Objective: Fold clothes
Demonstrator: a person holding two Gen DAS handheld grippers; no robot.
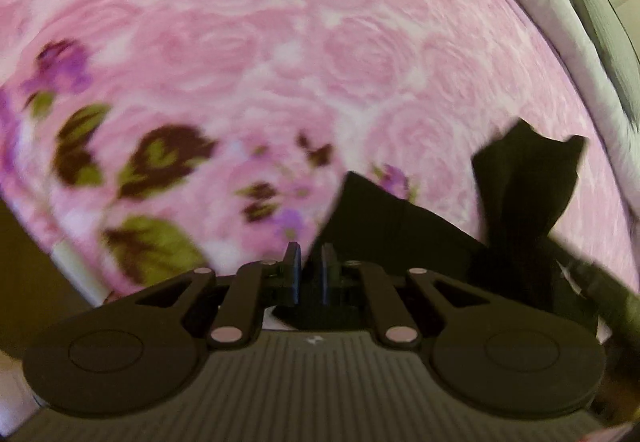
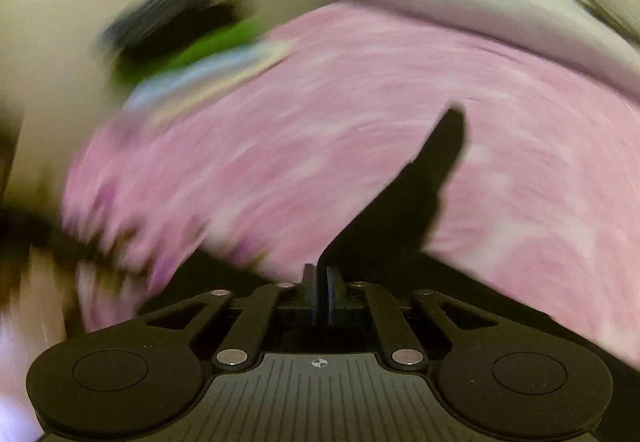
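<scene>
- Black garment [image 1: 400,226] hangs over the pink floral bed cover [image 1: 280,42], held up between both grippers.
- Left gripper [image 1: 311,262]: fingers clamped on a cloth edge.
- Right gripper [image 2: 322,282]: fingers pinched together on another edge.
- Looks light, limp, thin; grip at corners or hems, keep it taut.

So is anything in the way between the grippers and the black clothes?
Nothing visible. The left gripper and the right gripper are both shut on the black garment, which hangs over the pink flowered blanket. Both views are blurry.
</scene>
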